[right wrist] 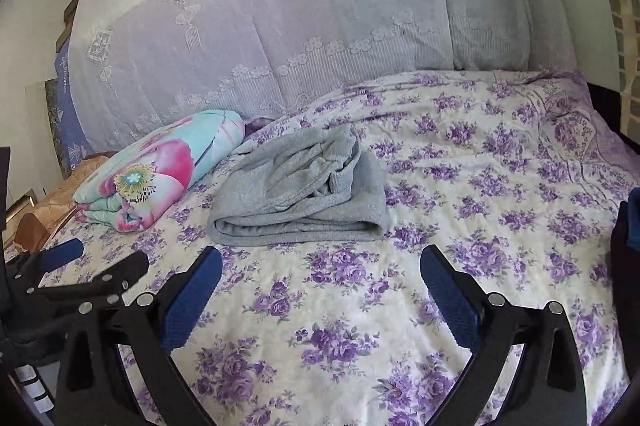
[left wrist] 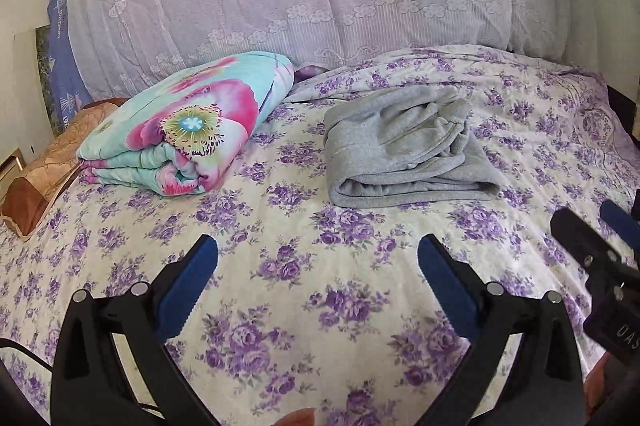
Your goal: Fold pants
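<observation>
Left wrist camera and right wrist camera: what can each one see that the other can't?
Only the left wrist view shows the left gripper from behind, open, with the right gripper at its right edge. Only the right wrist view shows the right gripper from behind, open, plus a brick wall on the far right. Both show the folded gray pants on the flowered bedsheet beside a folded floral blanket.

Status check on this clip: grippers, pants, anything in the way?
Left hand-held gripper open, empty. Right hand-held gripper open, empty. Grey pants lie folded on the floral bedsheet, untouched by either. Folded quilt beside them, clear of the pants.
</observation>
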The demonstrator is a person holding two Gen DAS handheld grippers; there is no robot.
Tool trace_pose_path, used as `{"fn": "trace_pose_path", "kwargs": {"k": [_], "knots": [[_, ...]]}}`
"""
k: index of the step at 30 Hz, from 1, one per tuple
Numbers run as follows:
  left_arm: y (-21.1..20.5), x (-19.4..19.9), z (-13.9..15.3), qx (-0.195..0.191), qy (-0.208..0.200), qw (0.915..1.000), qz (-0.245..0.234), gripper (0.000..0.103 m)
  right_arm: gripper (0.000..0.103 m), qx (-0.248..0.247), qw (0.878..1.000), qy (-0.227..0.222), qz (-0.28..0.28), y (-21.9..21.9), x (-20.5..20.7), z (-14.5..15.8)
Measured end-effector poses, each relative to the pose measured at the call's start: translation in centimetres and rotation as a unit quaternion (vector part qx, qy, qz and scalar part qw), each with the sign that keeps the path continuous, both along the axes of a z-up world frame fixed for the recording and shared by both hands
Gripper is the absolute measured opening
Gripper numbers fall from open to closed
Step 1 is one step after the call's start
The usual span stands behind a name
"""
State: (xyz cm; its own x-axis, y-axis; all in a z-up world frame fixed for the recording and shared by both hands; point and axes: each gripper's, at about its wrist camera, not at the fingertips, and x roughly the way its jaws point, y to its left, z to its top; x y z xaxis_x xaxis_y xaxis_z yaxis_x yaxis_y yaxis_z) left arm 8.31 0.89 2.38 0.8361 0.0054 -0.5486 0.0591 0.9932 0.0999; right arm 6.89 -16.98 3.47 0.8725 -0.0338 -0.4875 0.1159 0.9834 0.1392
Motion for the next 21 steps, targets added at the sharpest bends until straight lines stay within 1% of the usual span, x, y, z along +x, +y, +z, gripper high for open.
{"fn": "trace_pose_path", "kwargs": {"k": [2,4,9,16,21], "knots": [[0.5,-1.1,-0.3,0.003,-0.003,1.0000,0.009,0.098,0.100,-0.006,1.000,-0.010,0.004,0.3,-0.2,0.5],[1.1,-1.8,-0.4,-0.003,-0.011,0.9998,0.015,0.098,0.100,-0.010,1.000,-0.013,0.010,0.6,-0.3,0.6],[2.0,-1.8,0.1,-0.023,-0.025,0.9994,0.010,0.098,0.100,-0.015,1.000,-0.010,0.016,0.9,-0.1,0.5],[2.0,-1.4,-0.3,-0.029,-0.013,0.9995,-0.004,0.098,0.100,-0.016,1.000,-0.006,0.019,1.1,0.2,0.2],[1.6,-1.5,-0.6,-0.024,-0.011,0.9996,-0.007,0.098,0.100,-0.014,1.000,-0.006,0.019,1.1,0.1,0.2]]}}
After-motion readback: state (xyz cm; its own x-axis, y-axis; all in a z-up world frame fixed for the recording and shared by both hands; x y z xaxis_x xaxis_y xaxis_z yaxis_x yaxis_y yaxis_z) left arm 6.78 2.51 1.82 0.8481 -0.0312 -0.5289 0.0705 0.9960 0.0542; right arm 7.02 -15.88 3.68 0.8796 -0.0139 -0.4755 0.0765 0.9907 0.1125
